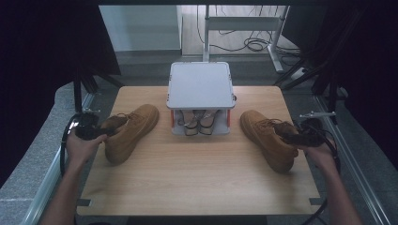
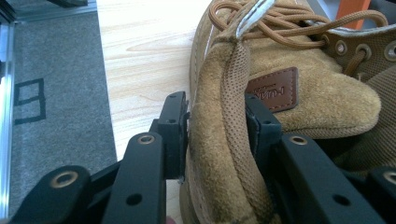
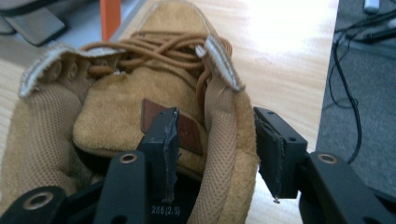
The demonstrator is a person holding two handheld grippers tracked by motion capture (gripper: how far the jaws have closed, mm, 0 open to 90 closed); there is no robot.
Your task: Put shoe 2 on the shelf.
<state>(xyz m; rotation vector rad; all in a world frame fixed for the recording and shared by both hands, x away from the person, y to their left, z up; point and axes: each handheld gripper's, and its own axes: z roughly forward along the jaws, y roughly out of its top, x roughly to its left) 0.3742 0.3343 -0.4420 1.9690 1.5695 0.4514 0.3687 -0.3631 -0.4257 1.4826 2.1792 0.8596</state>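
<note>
Tan boots, left boot (image 1: 130, 131) and right boot (image 1: 270, 138), flanking a grey shoe rack (image 1: 201, 84) on the table (image 1: 197, 183), collars pinched by left gripper (image 2: 215, 122) (clamped) and, apparently looser, right gripper (image 3: 215, 140), probably for lifting.

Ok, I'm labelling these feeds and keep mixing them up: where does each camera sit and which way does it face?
High view: above the person's side, looking forward and down on the wooden table; both forearms show.
Left gripper view: rides the left hand-held gripper, looking along its jaws clamped on the left boot collar.
Right gripper view: rides the right hand-held gripper, whose jaws straddle the right boot collar.
Shared: both boots also show in the high view.
</note>
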